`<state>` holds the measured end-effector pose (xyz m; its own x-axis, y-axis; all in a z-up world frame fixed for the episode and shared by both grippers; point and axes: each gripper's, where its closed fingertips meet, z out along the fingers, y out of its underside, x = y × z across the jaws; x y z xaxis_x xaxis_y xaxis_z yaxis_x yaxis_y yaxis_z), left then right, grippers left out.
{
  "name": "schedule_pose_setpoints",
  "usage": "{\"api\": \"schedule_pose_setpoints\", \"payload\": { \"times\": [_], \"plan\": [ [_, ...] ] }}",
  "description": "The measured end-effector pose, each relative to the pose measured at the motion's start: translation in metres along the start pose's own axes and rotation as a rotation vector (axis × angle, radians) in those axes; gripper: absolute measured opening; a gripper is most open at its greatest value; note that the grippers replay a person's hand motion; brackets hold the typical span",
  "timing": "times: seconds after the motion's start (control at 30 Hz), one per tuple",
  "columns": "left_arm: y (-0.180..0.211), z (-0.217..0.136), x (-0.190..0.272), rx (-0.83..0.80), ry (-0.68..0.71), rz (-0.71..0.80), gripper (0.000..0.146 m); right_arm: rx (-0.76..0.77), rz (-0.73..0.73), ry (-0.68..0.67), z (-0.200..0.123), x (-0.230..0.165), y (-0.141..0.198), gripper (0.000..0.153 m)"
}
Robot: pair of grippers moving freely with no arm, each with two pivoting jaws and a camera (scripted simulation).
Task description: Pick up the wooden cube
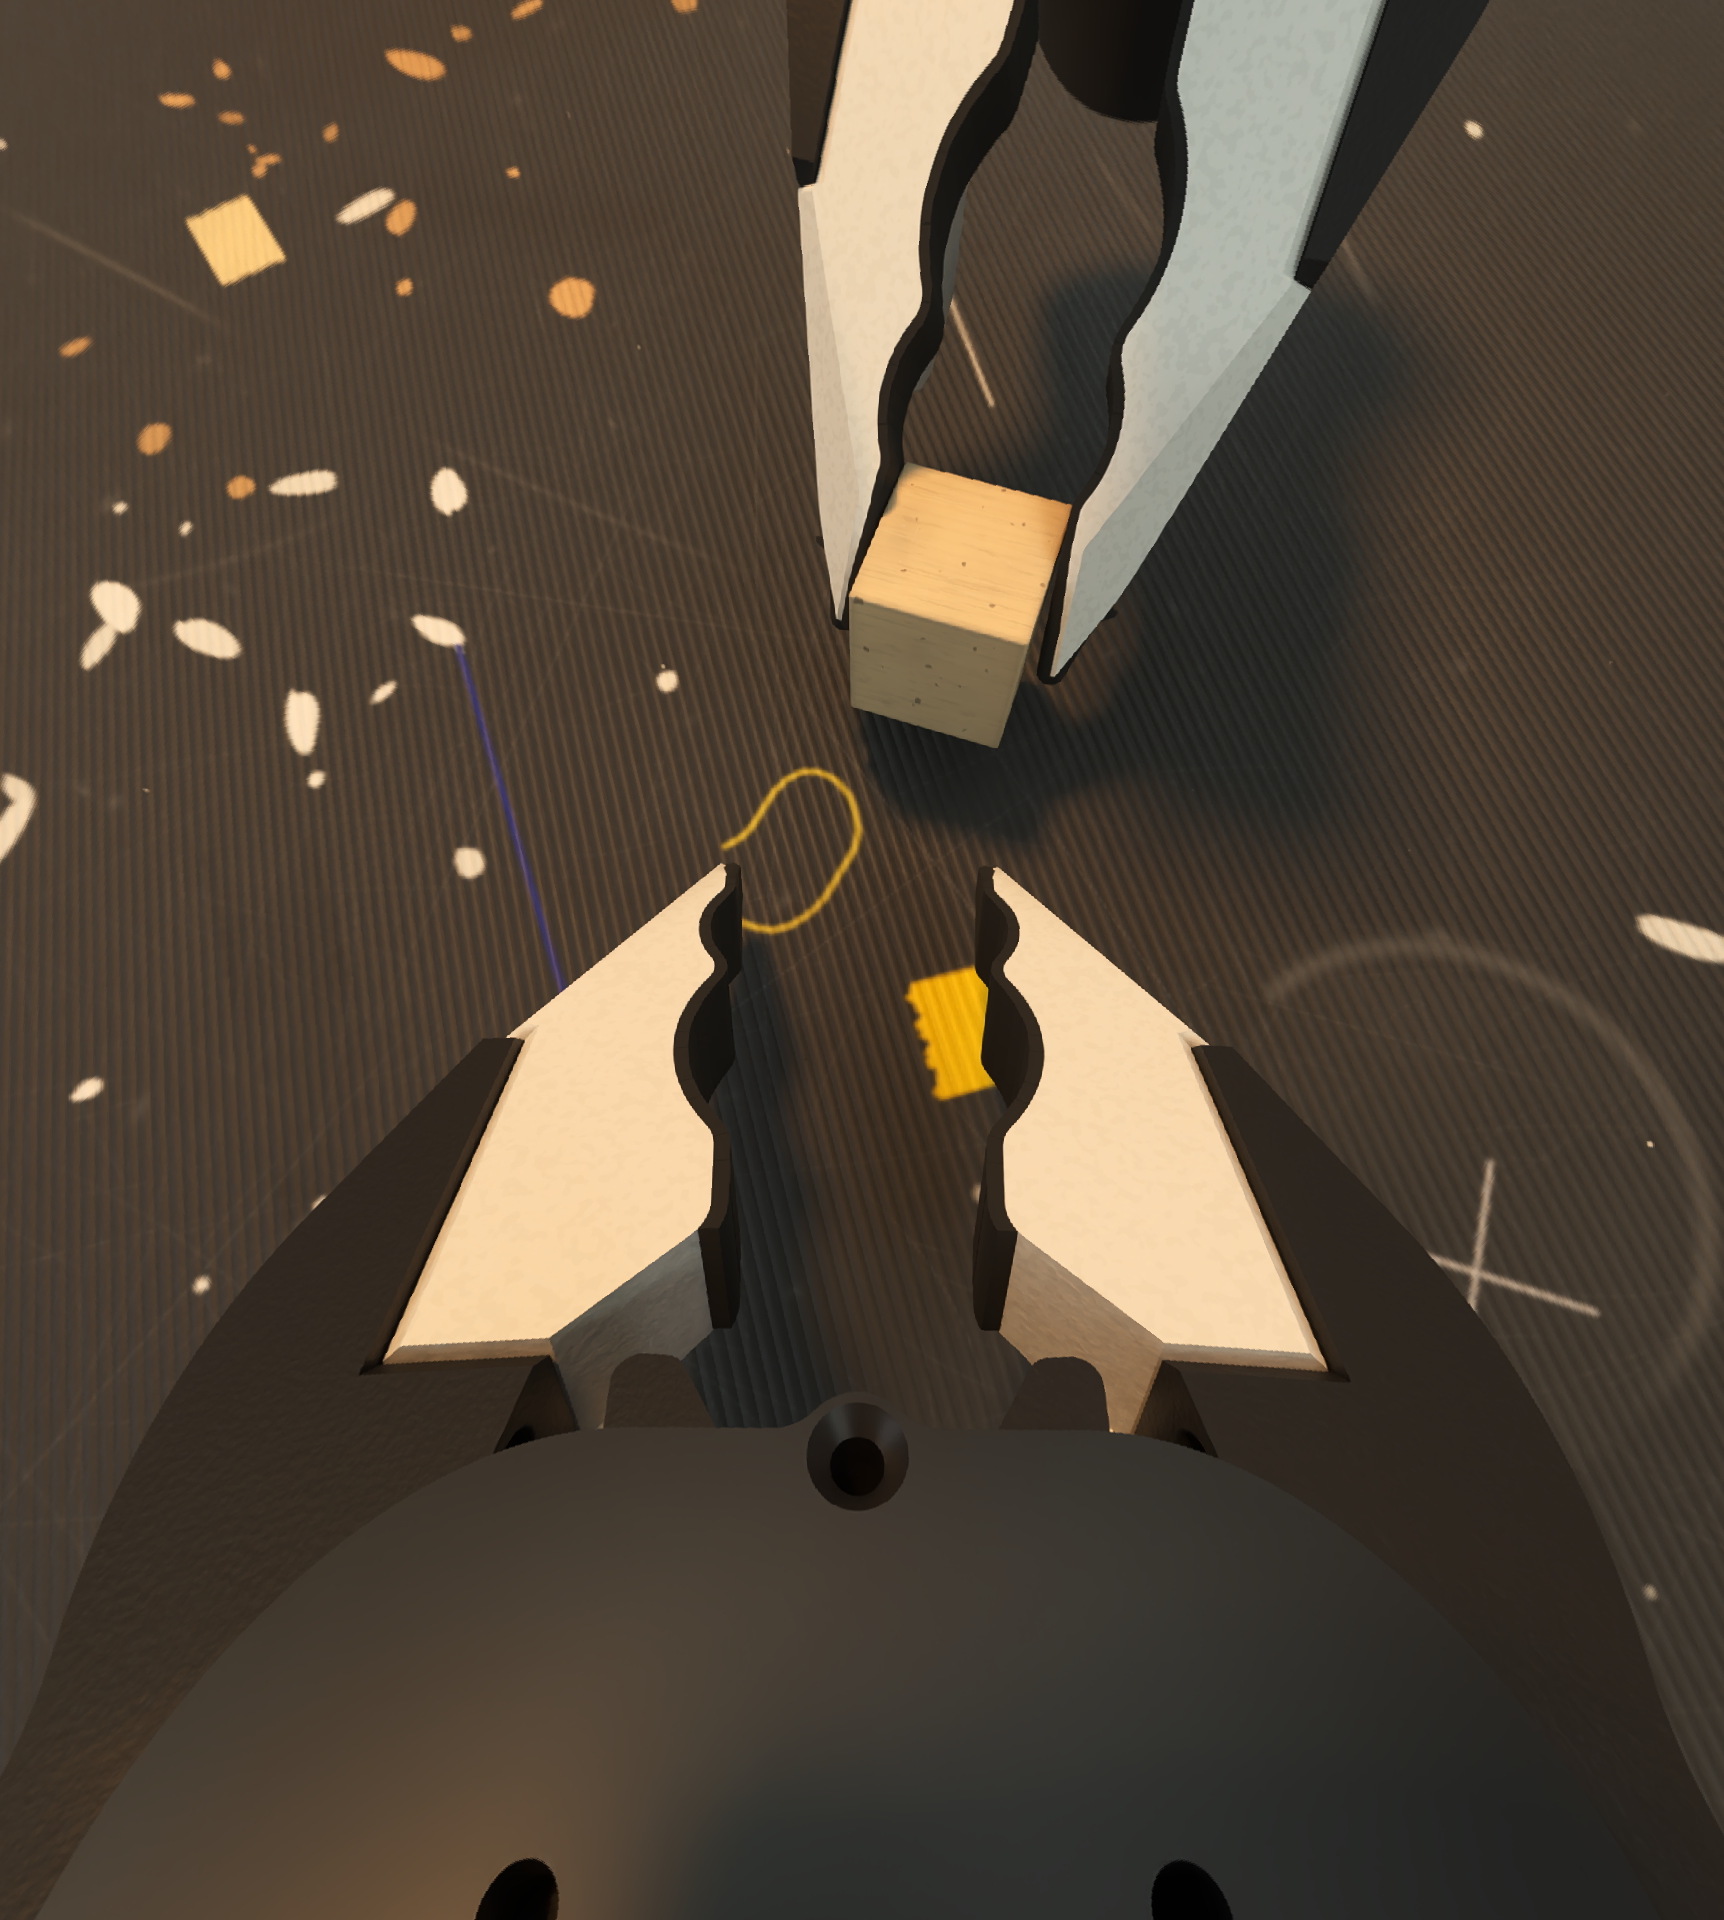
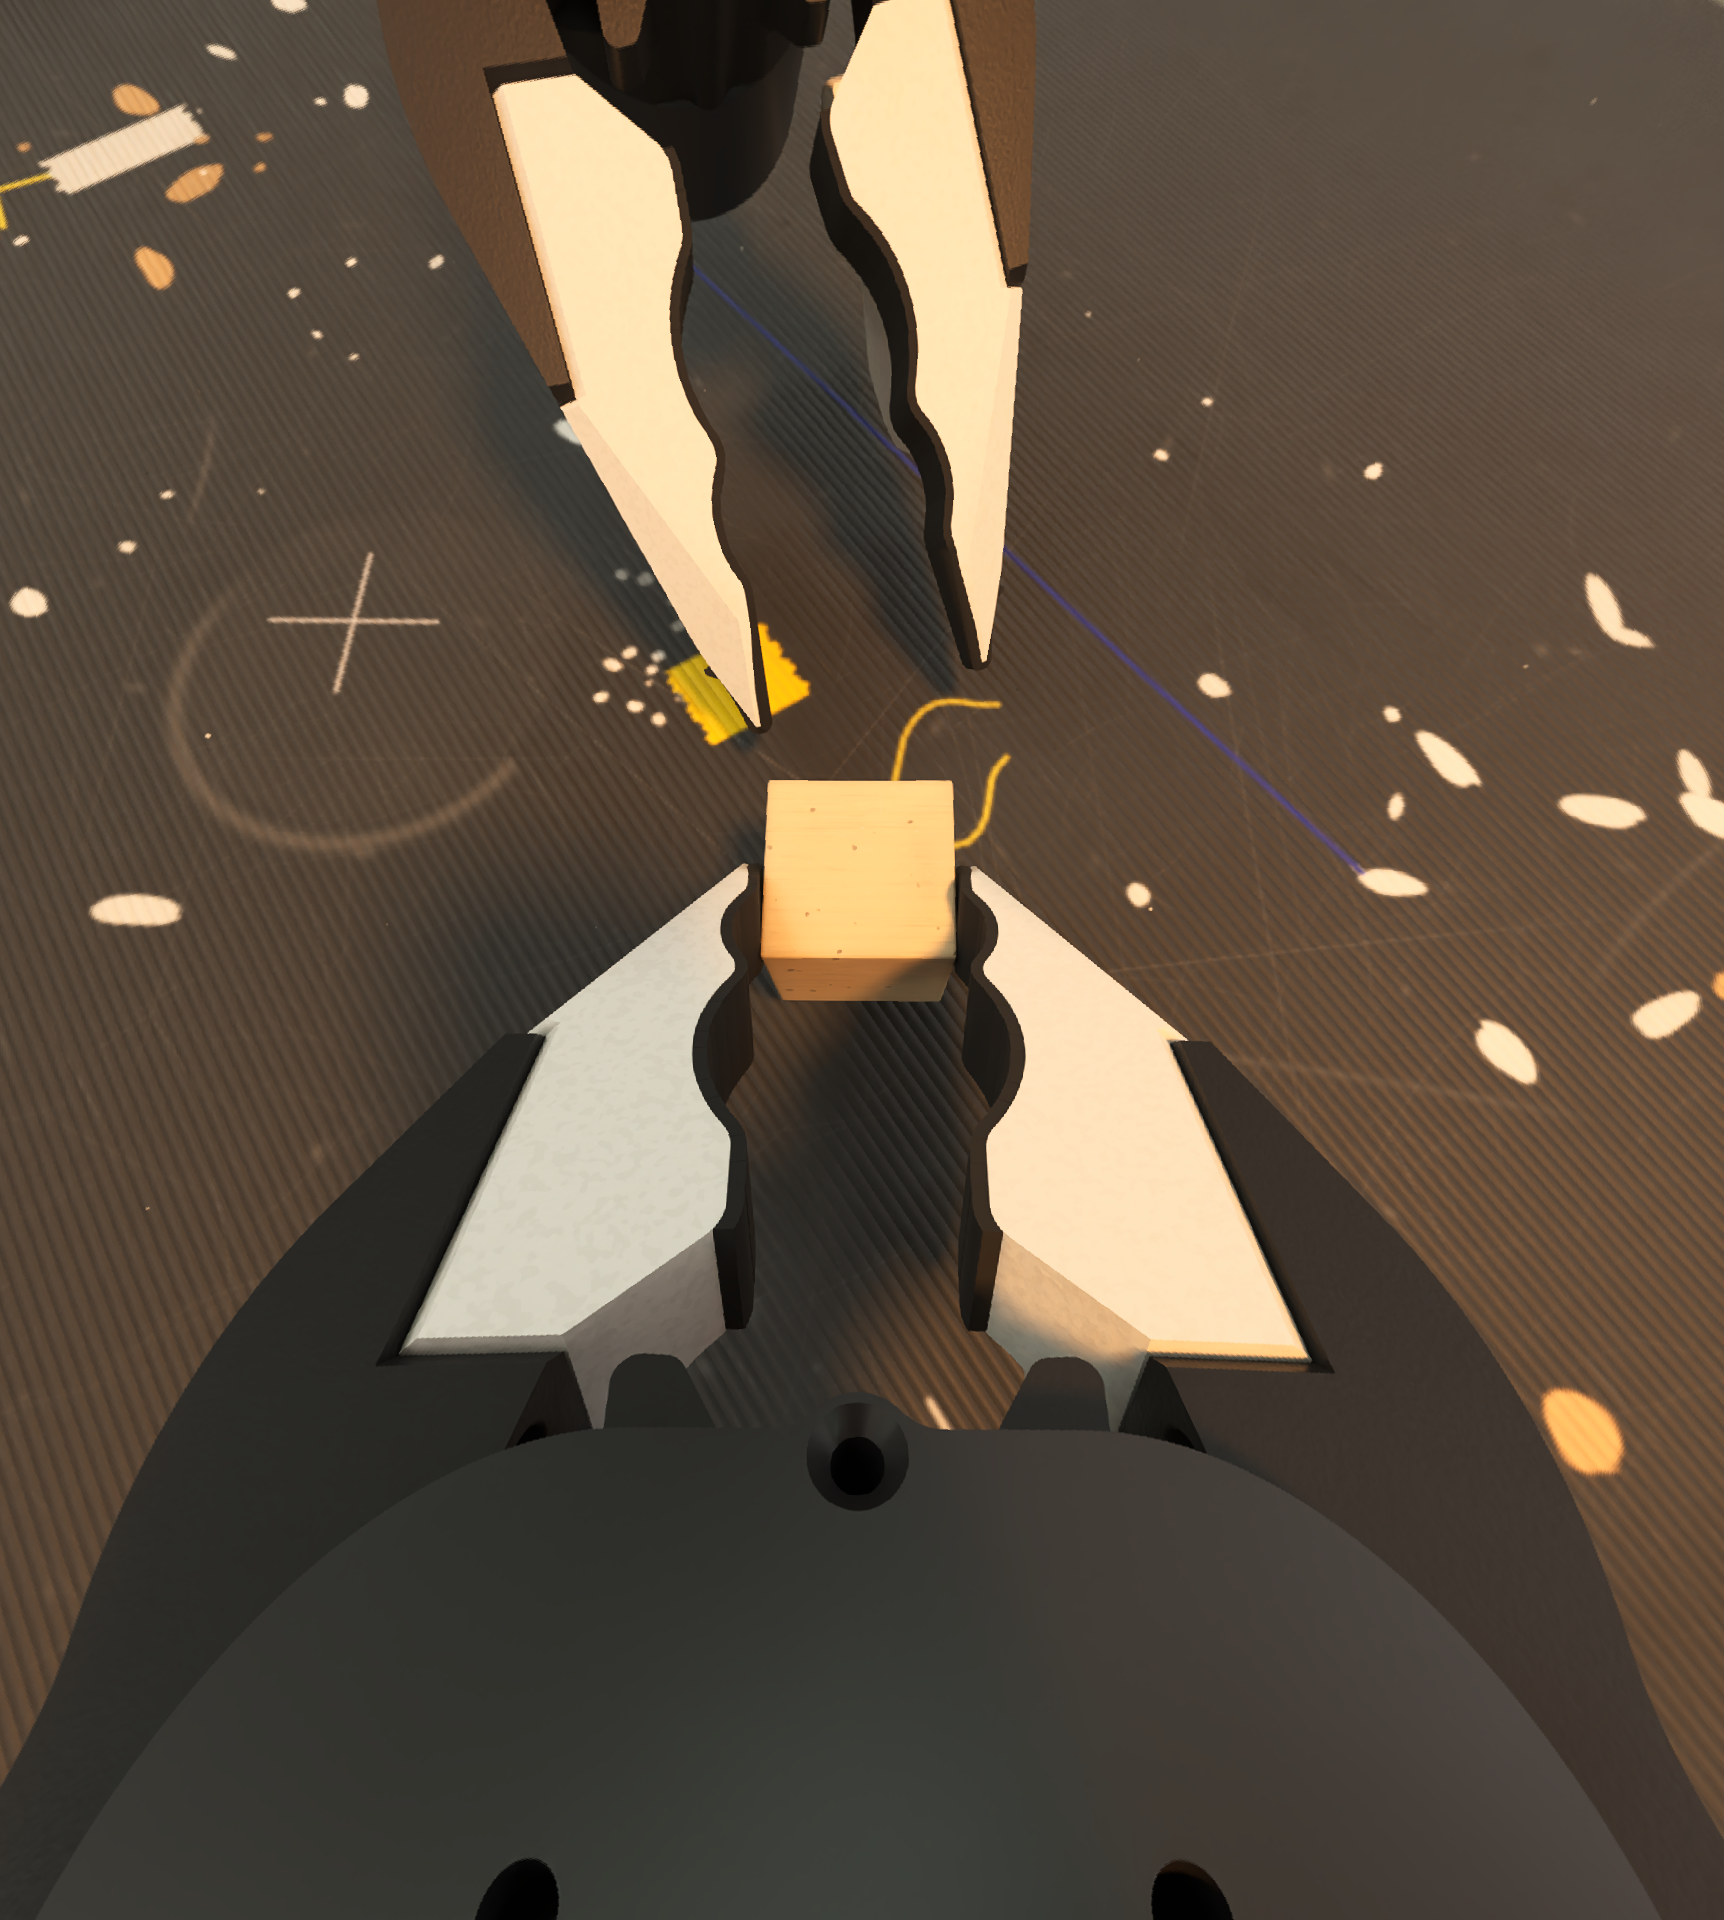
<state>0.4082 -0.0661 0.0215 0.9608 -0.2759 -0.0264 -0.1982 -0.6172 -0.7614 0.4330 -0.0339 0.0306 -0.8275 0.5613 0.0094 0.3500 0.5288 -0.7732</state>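
The small pale wooden cube point(image 2: 856, 894) sits between the fingertips of the right gripper point(image 2: 858, 914), both pads pressed against its side faces, and the shadow beneath it in the left wrist view suggests it is just clear of the dark ribbed, paint-flecked worktop point(image 2: 1357, 1195). Facing it from the far side, the left gripper point(image 1: 858, 883) hangs with its jaws parted and nothing between them, near the cube but apart from it. A yellow looped scribble point(image 1: 806, 847) and a yellow jagged patch point(image 1: 946, 1034) mark the worktop between the two grippers.
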Motion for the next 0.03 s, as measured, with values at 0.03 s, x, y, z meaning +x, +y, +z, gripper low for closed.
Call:
{"api": "schedule_pose_setpoints", "payload": {
  "times": [0.03],
  "plan": [
    [-0.0015, -0.0010, -0.0003, 0.010, -0.004, 0.004, 0.045, 0.007, -0.002, 0.004, -0.0010, 0.0002, -0.0012, 0.036]
  ]
}}
